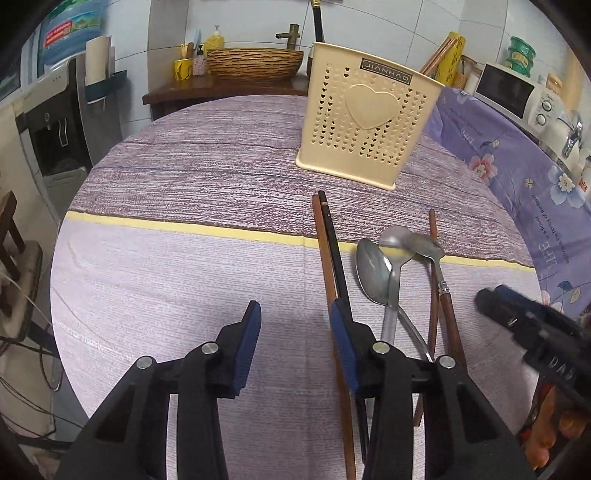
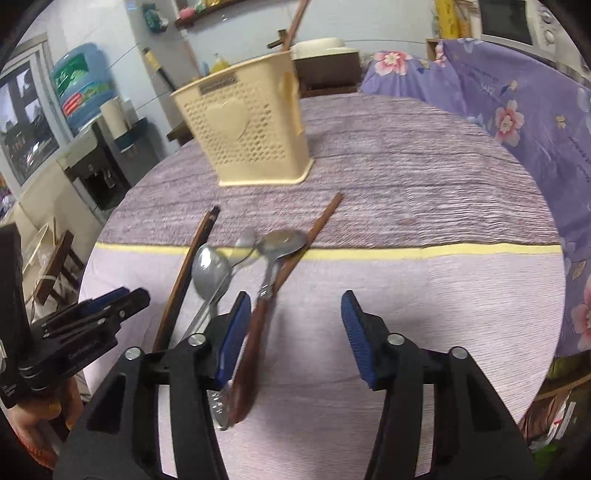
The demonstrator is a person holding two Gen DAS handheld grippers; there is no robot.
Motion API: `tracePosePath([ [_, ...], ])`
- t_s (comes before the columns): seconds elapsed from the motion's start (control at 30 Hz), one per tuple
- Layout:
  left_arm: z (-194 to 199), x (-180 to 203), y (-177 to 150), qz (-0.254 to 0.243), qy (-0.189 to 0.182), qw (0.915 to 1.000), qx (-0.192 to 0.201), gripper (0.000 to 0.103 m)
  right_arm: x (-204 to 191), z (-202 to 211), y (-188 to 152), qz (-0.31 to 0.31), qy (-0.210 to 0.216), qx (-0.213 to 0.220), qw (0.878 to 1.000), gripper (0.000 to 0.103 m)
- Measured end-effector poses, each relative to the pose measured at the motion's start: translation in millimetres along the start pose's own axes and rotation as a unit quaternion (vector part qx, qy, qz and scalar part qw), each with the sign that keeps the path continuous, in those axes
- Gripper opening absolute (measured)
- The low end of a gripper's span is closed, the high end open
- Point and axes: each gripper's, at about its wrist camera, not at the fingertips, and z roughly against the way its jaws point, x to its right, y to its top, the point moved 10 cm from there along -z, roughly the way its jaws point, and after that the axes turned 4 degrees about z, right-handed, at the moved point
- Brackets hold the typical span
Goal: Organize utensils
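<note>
Both grippers, left gripper [image 1: 295, 317] and right gripper [image 2: 295, 310], gape empty over utensils [image 1: 380, 273]

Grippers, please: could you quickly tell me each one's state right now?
Left gripper: open, holding nothing.
Right gripper: open, holding nothing; a wooden-handled spoon lies between its jaws.

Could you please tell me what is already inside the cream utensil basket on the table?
One brown stick, likely a chopstick, pokes above the rim of the utensil basket. Its perforated walls hide everything lower inside.

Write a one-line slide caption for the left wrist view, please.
Open left gripper beside chopsticks and spoons before a cream holder.
</note>
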Motion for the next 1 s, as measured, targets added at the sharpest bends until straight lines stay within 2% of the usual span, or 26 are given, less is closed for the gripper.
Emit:
tracePosePath([
  [0.17,1,-1,-2,0.002,0.002,1.0000,0.002,0.039,-16,-22,-7,0.011,-0.001,-0.023,1.000,0.029],
  [0.27,1,-1,-4,0.002,0.001,1.0000,0.000,0.040,-15,-30,-3,0.005,-0.011,-0.026,1.000,0.022],
  [0.37,-1,0,-5,0.002,0.001,1.0000,-0.002,0.040,-14,-38,-1,0.004,-0.019,-0.034,0.999,0.016],
  [0.53,-4,2,-7,0.001,0.000,1.0000,-0.005,0.040,-14,-42,0,0.001,-0.016,-0.034,0.999,0.012],
  [0.77,-5,1,-6,0.001,0.003,1.0000,-0.006,0.040,2,-16,18,-0.021,-0.006,0.026,0.999,0.011],
  [0.93,-7,5,-5,-0.005,0.002,1.0000,-0.008,0.038,37,14,29,-0.030,-0.055,0.072,0.995,0.011],
  [1.0,-10,8,-6,-0.007,0.001,0.9999,-0.011,0.037,51,19,28,-0.032,-0.072,0.077,0.994,0.011],
])
